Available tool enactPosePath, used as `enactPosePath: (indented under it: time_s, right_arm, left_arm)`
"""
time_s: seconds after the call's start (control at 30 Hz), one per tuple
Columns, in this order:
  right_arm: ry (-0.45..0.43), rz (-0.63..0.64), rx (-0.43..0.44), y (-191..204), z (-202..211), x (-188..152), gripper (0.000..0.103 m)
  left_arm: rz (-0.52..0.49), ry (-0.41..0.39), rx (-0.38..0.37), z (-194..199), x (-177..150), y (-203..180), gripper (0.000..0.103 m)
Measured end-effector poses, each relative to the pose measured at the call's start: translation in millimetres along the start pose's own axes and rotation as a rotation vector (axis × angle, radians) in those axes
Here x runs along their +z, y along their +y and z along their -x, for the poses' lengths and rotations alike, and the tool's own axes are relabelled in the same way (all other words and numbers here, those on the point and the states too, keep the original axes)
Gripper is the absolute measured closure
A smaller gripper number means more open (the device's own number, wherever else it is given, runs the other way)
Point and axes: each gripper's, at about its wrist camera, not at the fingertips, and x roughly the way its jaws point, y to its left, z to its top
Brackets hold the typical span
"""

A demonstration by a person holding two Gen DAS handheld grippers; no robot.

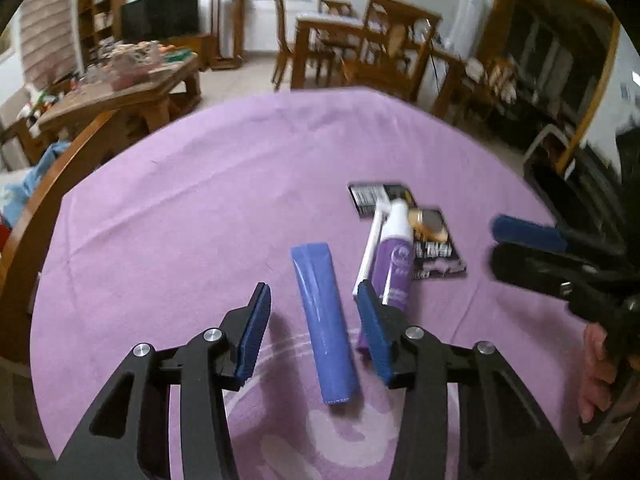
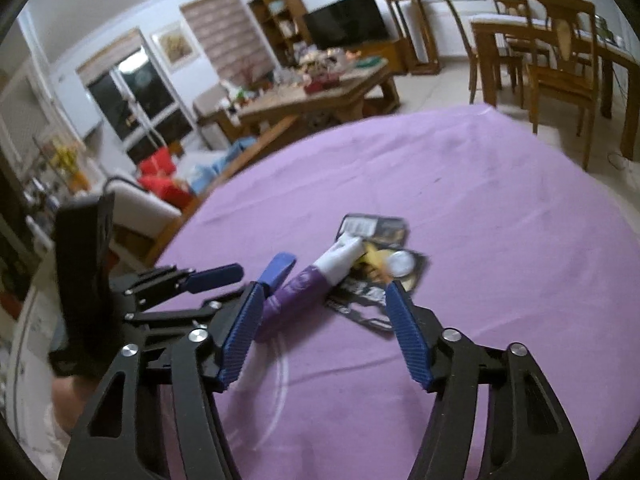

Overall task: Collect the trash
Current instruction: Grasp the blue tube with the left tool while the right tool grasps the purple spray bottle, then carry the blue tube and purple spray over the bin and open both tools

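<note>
Left hand-held gripper [image 1: 312, 326] straddles the blue tube [image 1: 323, 320] at table [image 1: 200, 200] centre, jaws part-open, gripping nothing; purple bottle [image 1: 394, 268] at two o'clock; close squarely on the tube's middle

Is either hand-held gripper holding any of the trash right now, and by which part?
Nothing is held. The left hand-held gripper straddles the blue roll without touching; the right hand-held gripper is open too.

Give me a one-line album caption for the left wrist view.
Open left gripper straddling a blue tube on a purple cloth, beside a purple-and-white tube lying across a black packet.
</note>
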Motion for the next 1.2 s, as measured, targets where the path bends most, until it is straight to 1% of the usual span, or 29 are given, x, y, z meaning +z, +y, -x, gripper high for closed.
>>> enactPosePath:
  time_s: [0.03,0.1,0.13,0.17,0.2,0.23,0.3,0.37,0.4,0.43,0.47,0.5,0.53,0.63,0.67,0.73,0.77,0.8,0.83,0.87,0.97,1.03,1.1,1.13,1.2]
  right_arm:
    - [0.014,0.002,-0.01,4,-6,1,0.04]
    - [0.037,0.011,-0.04,13,-20,3,0.04]
    - [0.05,0.023,-0.058,19,-27,3,0.04]
    - [0.057,0.03,-0.064,22,-30,3,0.04]
    - [0.066,0.038,-0.069,24,-34,3,0.04]
    - [0.078,0.056,-0.077,31,-39,4,0.04]
    - [0.092,0.093,-0.103,42,-53,5,0.046]
    - [0.115,0.145,-0.127,49,-64,4,0.048]
    - [0.126,0.159,-0.135,51,-72,5,0.051]
    - [0.122,0.179,-0.149,54,-78,6,0.051]
    - [0.122,0.203,-0.168,56,-84,7,0.058]
    - [0.122,0.221,-0.181,57,-86,8,0.066]
    - [0.125,0.233,-0.183,60,-88,8,0.071]
    - [0.122,0.235,-0.154,59,-88,5,0.072]
    - [0.11,0.227,-0.137,55,-83,4,0.072]
    - [0.066,0.195,-0.072,48,-72,6,0.072]
    - [0.043,0.179,-0.053,46,-64,6,0.072]
    - [0.002,0.163,-0.033,42,-53,7,0.072]
    - [-0.025,0.154,-0.019,40,-43,7,0.072]
    - [-0.06,0.14,-0.005,36,-31,7,0.072]
    - [-0.184,0.089,0.026,18,10,8,0.072]
    - [-0.271,0.059,0.021,1,40,8,0.072]
    - [-0.347,0.038,0.0,-17,68,8,0.072]
    - [-0.4,0.026,-0.019,-29,88,6,0.072]
    - [-0.462,0.013,-0.048,-48,115,1,0.072]
  left_arm:
    - [-0.02,0.005,0.003,-1,-1,0,0.06]
    - [-0.115,0.025,0.051,-3,-1,-6,0.066]
    - [-0.147,0.029,0.055,-3,-1,-8,0.067]
    - [-0.149,0.03,0.045,-3,-1,-5,0.069]
    - [-0.152,0.027,0.047,-2,-2,-1,0.079]
    - [-0.148,0.024,0.058,-1,-3,3,0.084]
    - [-0.141,0.021,0.08,0,-5,8,0.085]
    - [-0.132,0.016,0.092,1,-7,15,0.085]
    - [-0.128,0.014,0.095,2,-9,17,0.085]
    - [-0.125,0.012,0.095,3,-9,17,0.086]
    - [-0.121,0.01,0.094,4,-9,17,0.086]
    - [-0.114,0.008,0.086,5,-9,19,0.086]
    - [-0.109,0.006,0.076,5,-8,19,0.086]
    - [-0.071,-0.003,0.021,8,-7,26,0.089]
    - [-0.057,-0.021,-0.002,11,-7,30,0.089]
    - [-0.046,-0.061,-0.026,18,-7,32,0.089]
    - [-0.043,-0.077,-0.031,20,-6,33,0.089]
    - [-0.033,-0.101,-0.036,24,-7,35,0.089]
    - [-0.026,-0.121,-0.046,27,-8,35,0.089]
    - [-0.018,-0.156,-0.074,33,-9,35,0.089]
    - [0.006,-0.221,-0.113,43,-5,28,0.089]
    - [0.014,-0.258,-0.141,48,-1,22,0.089]
    - [0.013,-0.301,-0.164,55,7,10,0.089]
    - [0.011,-0.319,-0.181,58,11,5,0.089]
    - [-0.006,-0.356,-0.21,64,20,-18,0.089]
